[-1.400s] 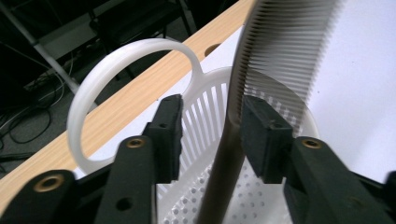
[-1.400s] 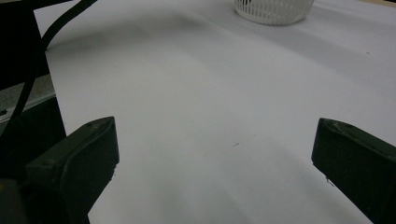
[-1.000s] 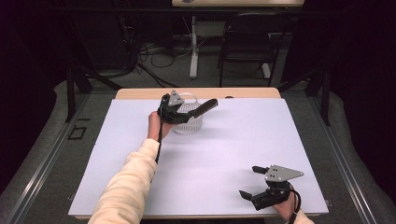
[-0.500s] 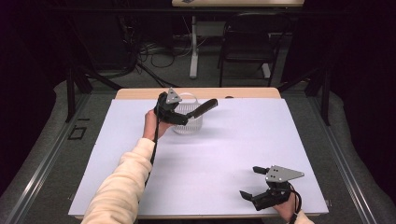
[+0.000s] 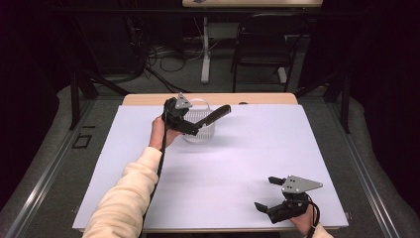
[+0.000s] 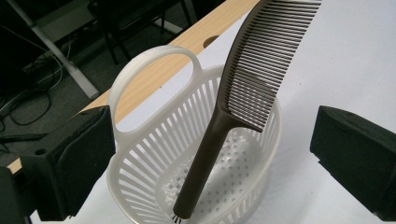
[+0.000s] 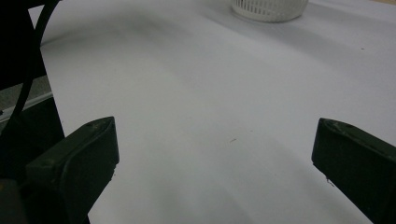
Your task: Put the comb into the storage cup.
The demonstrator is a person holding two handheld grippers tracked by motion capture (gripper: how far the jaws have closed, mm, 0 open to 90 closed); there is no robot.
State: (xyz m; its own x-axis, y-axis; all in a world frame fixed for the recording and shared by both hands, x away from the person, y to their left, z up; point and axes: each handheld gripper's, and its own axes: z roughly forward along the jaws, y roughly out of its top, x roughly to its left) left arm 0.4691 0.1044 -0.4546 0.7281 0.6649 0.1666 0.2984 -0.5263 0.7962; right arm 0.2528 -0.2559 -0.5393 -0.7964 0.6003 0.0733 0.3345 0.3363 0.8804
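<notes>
While a dark brown comb [image 6: 243, 88] stands tilted in a small white slatted basket [image 6: 154, 154], the left gripper [image 5: 190, 124] hangs over that basket at the far edge of the white table [image 5: 237, 163], its jaws having just been opening and now spread wide. Seen in the left gripper view, the two black pads [image 6: 81, 158] sit well apart on either side of the basket, and neither touches the comb between them. Its handle end rests down inside the basket on the perforated floor, near the front wall, while the toothed end leans up and out over the rim. From the high view the comb [image 5: 214, 116] slants to the right above the basket [image 5: 200, 130], and a hand in a cream sleeve [image 5: 130, 196] holds the gripper just left of it. A looped handle [image 6: 149, 60] rises from the basket's far rim, toward the strip of bare wood [image 5: 148, 99] along the back of the table. Near the front right corner, well apart from the basket, the right gripper [image 5: 270, 194] lies low over the table with its jaws spread and nothing between them. Looking along it, the right gripper view shows bare white surface between the pads [image 7: 77, 158] and the basket [image 7: 268, 9] far off at the top edge
</notes>
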